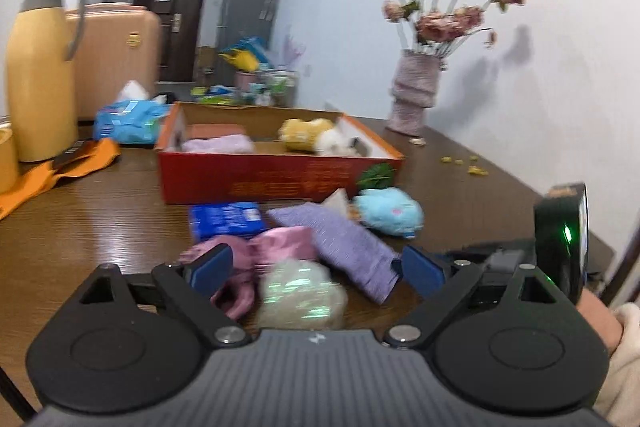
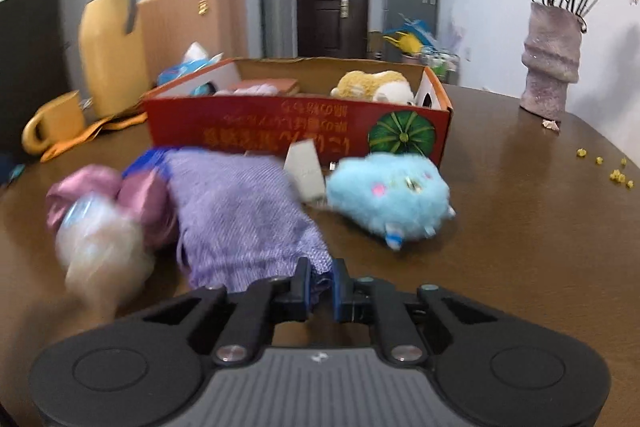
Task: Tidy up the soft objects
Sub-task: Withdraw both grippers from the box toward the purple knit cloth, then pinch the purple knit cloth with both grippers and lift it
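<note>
left tool [image 1: 316, 269]: jaws spread wide, blue pads either side of the soft pile, nothing pinched.
right tool [image 2: 321, 281]: jaws nearly closed, clamped on the near hem of the lilac woven cloth [image 2: 240, 215]; a fold of fabric sits between the blue pads.
lilac cloth: coarse knit weave, frayed fringe at the near edge, draped flat on the brown wood-grain tabletop [image 2: 520, 227], just in front of the box.
pink satin fabric [image 1: 280, 247]: shiny, crumpled, touching the lilac cloth's left side, between the left tool's pads.
pale fluffy ball [image 1: 302, 295]: cream, fuzzy, with a greenish sheen; blurred, possibly wrapped in clear film. Sits closest to the left tool, against the pink satin.
light-blue plush toy [image 2: 390, 193]: rounded, shaggy pile, pink spots, small white feet; on the tabletop just right of the lilac cloth, in front of the box's corner.
red cardboard box [image 2: 280, 131]: open shallow rectangle, printed front with a green pumpkin graphic, plain brown inside.
box contents: yellow-and-white plush toy [image 2: 374, 87] at the right end; folded pale lilac cloth [image 1: 218, 145] at the left end.
blue rectangular packet [image 1: 228, 221]: glossy, flat on the tabletop between box and pile.
yellow thermos jug [image 1: 38, 67]: smooth, tall, grey handle, far left.
mauve ribbed vase [image 1: 414, 91]: textured, holds dusty-pink artificial roses, far right by the wall.
</note>
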Demonstrator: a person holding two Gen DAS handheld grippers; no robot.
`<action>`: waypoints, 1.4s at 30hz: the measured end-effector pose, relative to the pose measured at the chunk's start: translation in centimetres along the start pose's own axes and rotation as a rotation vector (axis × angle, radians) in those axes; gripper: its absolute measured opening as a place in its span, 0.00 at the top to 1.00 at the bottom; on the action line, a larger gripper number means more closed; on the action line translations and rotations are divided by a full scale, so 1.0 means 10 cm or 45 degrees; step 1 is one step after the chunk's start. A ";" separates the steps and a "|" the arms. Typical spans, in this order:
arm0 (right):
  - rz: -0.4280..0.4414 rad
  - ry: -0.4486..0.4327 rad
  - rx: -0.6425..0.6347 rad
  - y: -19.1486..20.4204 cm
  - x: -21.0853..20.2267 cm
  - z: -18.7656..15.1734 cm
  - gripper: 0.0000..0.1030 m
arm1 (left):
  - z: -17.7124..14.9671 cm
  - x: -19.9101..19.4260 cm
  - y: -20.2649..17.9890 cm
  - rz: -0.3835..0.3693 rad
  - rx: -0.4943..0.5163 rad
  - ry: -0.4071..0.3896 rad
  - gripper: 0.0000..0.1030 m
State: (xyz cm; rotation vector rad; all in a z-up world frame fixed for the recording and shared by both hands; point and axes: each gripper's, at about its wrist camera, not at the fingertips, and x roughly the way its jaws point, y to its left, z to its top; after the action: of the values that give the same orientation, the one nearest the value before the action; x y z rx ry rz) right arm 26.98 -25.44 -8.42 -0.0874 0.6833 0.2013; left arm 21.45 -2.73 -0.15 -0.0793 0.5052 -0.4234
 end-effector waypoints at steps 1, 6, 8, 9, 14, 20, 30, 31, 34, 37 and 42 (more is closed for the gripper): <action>0.001 0.001 -0.026 -0.03 -0.08 -0.06 0.90 | 0.00 0.02 -0.06 -0.025 0.008 0.000 0.10; -0.148 0.013 0.024 -0.41 -0.40 -0.19 0.87 | -0.04 0.25 -0.38 -0.134 0.010 0.093 0.09; -0.197 -0.023 0.081 -0.55 -0.49 -0.21 0.85 | -0.07 0.34 -0.52 -0.171 0.031 0.111 0.09; -0.197 -0.035 0.109 -0.60 -0.53 -0.21 0.85 | -0.07 0.40 -0.57 -0.170 0.041 0.116 0.10; -0.078 -0.058 0.223 -0.73 -0.62 -0.25 0.77 | -0.07 0.77 -0.67 -0.148 -0.027 0.218 0.11; 0.008 -0.067 0.264 -0.82 -0.47 -0.19 0.69 | -0.23 0.96 -0.61 -0.123 -0.112 0.346 0.36; 0.021 -0.034 0.205 -0.64 -0.31 -0.29 0.69 | -0.26 0.92 -0.58 -0.091 -0.110 0.318 0.48; 0.003 -0.033 0.185 -0.61 -0.32 -0.29 0.69 | -0.26 0.93 -0.59 -0.092 -0.111 0.319 0.48; -0.051 -0.018 0.137 -0.52 -0.33 -0.29 0.69 | -0.26 0.95 -0.60 -0.105 -0.121 0.317 0.47; -0.066 -0.019 0.120 -0.48 -0.36 -0.31 0.71 | -0.24 0.87 -0.57 -0.115 -0.138 0.275 0.45; -0.053 -0.033 0.104 -0.44 -0.45 -0.38 0.81 | -0.25 0.85 -0.57 -0.114 -0.128 0.289 0.79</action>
State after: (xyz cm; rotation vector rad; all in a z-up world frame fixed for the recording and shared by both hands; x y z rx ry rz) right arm 22.19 -30.97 -8.46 -0.0211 0.6627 0.1344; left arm 24.81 -11.37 -5.14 -0.1522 0.7486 -0.4973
